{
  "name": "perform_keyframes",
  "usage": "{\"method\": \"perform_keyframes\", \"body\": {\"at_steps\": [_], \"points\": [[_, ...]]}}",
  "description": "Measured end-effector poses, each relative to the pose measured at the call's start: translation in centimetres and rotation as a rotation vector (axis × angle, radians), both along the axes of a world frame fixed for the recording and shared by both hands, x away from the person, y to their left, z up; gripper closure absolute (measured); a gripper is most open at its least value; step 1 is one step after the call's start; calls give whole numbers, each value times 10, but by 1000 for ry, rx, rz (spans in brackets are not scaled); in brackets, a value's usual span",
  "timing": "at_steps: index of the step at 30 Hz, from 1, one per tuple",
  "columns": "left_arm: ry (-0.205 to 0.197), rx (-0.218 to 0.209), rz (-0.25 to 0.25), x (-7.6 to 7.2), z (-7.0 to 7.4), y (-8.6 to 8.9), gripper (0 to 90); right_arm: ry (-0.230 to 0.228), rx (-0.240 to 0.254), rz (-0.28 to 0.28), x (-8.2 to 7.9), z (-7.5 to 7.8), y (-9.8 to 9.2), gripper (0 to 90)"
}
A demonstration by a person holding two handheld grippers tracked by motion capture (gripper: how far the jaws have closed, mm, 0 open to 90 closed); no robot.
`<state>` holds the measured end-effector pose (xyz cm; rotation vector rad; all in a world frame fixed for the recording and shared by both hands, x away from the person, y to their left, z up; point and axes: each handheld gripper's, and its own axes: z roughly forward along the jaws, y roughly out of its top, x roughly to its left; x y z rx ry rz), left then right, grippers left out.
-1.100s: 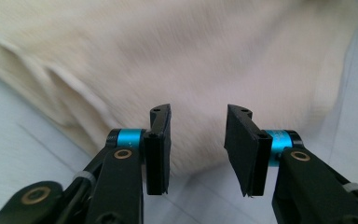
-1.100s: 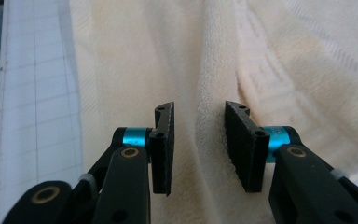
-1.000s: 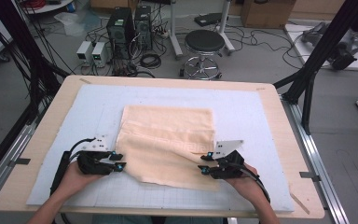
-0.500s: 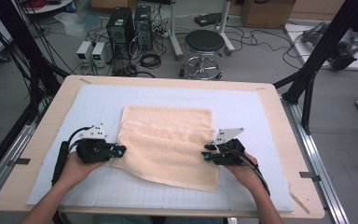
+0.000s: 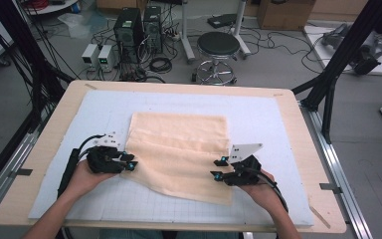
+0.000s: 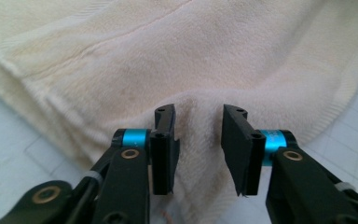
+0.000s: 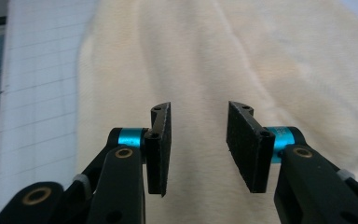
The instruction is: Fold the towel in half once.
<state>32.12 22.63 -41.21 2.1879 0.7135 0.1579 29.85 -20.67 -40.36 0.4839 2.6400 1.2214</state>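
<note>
Fingers (image 6: 163, 140) of both our grippers, just reopened, stand spread at the cream towel's (image 5: 179, 149) side edges; next we pinch and fold.

The high view looks forward and down from above my side of the wooden table (image 5: 298, 149), far enough off to take in the whole top and the floor beyond. The left gripper view rides on my left gripper (image 6: 198, 142), close over the near left edge of the cream terry towel (image 6: 242, 60). The right gripper view rides on my right gripper (image 7: 198, 140), close over that towel's right side. All three share the towel.
</note>
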Motion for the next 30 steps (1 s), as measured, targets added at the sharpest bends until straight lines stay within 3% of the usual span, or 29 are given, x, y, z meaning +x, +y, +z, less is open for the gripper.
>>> {"method": "perform_keyframes", "body": {"at_steps": [4,7,9,12,14,21,30], "points": [[18,-2,-7,-10,-11,8,649,52,-52,56,-7,-15,8,607],[55,27,-15,-11,-23,8,690,97,-89,71,-6,-26,13,622],[33,26,-14,-13,-23,6,758,113,-101,77,-5,-32,15,648],[34,31,-11,-15,-22,6,837,141,-79,92,-2,-32,13,803],[23,26,-5,-21,-18,8,846,147,-86,103,-3,-31,14,854],[-50,-8,-1,-62,10,16,851,116,-47,155,-23,-12,14,860],[-60,-57,-12,-114,30,32,827,85,32,225,-68,17,9,834]]}}
